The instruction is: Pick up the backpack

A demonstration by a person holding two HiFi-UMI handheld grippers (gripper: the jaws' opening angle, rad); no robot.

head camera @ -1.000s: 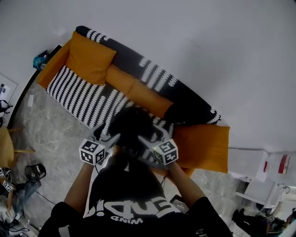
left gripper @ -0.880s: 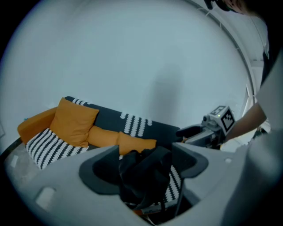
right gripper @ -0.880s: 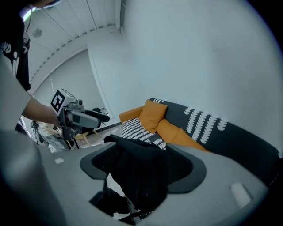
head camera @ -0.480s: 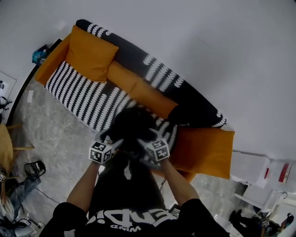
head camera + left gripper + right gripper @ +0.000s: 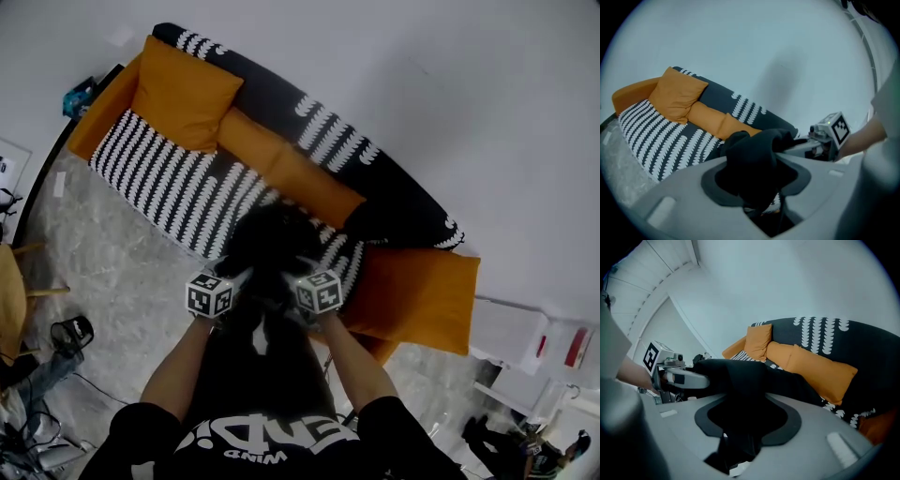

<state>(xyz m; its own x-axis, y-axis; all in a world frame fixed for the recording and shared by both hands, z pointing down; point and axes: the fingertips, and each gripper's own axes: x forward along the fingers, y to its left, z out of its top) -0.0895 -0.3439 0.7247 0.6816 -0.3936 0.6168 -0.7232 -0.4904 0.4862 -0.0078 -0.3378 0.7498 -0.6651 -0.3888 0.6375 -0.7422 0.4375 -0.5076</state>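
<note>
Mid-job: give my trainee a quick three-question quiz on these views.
1. True or false: the black fabric backpack sits on a metal shelf.
2. The square fabric cushions on the black-and-white patterned sofa are: A grey, B orange, C green.
3. Fill in: the left hand-held gripper and the right hand-held gripper each have black ____ between their jaws.
Key: 1 false, it sits on the sofa. 2 B. 3 fabric; both pairs of jaws have just been closing on it.
</note>
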